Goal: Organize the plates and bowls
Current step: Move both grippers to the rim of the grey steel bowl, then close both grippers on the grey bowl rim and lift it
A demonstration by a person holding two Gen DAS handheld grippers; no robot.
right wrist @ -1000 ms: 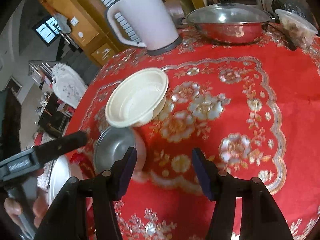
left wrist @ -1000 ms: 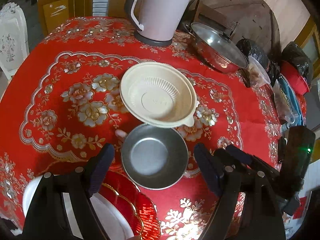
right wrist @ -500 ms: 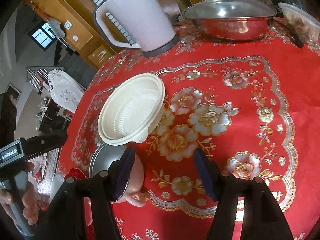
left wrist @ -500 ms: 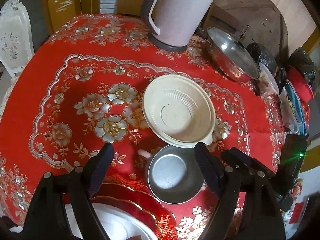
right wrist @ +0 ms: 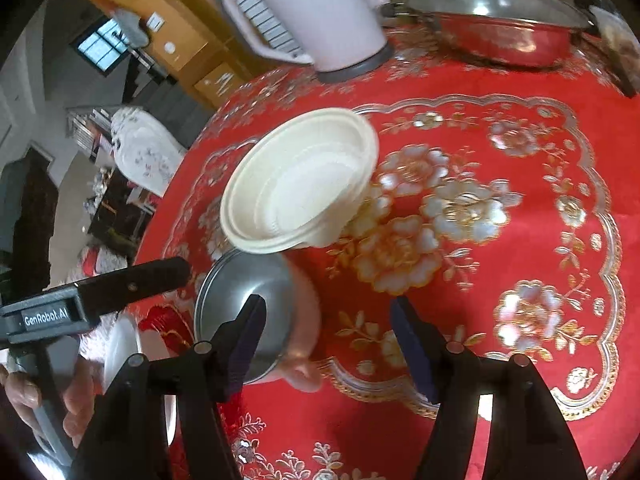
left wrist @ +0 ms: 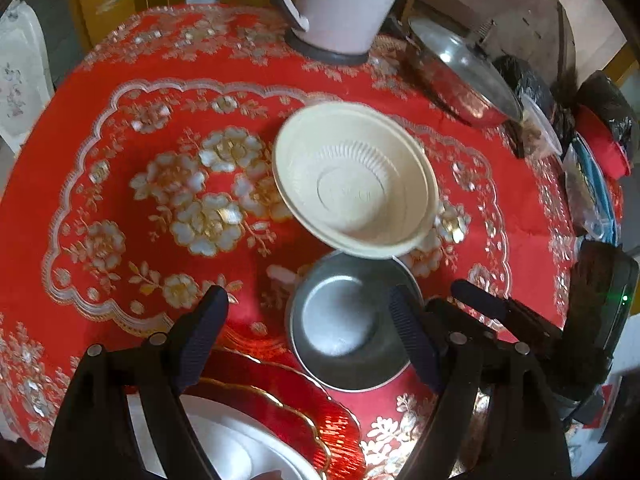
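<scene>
**Getting ready to pick up a bowl**

The cream bowl (left wrist: 354, 184) sits near the middle of the red tablecloth (left wrist: 120, 128). It looks tipped, with one edge resting on the metal bowl (left wrist: 348, 324) just in front of it. From the right wrist view, the cream bowl (right wrist: 300, 184) leans over the back rim of the metal bowl (right wrist: 244, 304). The two bowls touch or overlap there. The metal bowl seems to have a pink outside and a little handle, but it is blurry.

Next to the metal bowl, close to the camera, lies a red plate with a gold edge (left wrist: 280, 400). A white plate (left wrist: 240, 448) rests on top of it.

The left gripper (left wrist: 308, 336) is wide open and holds nothing. The metal bowl sits partly between its fingers, closer to the right-side finger. The right gripper (right wrist: 328, 340) is wide open too, and empty. The metal bowl is by its left-side finger, and the cream bowl is farther ahead.

I think the step now is reaching for a bowl, and no stacking is done yet. The next move needs one gripper to come down over a bowl rim and pinch it. The cream bowl might slide when something moves.

Far back stand a white kettle (left wrist: 340, 4) and a shiny pot with a lid (left wrist: 460, 76).
</scene>
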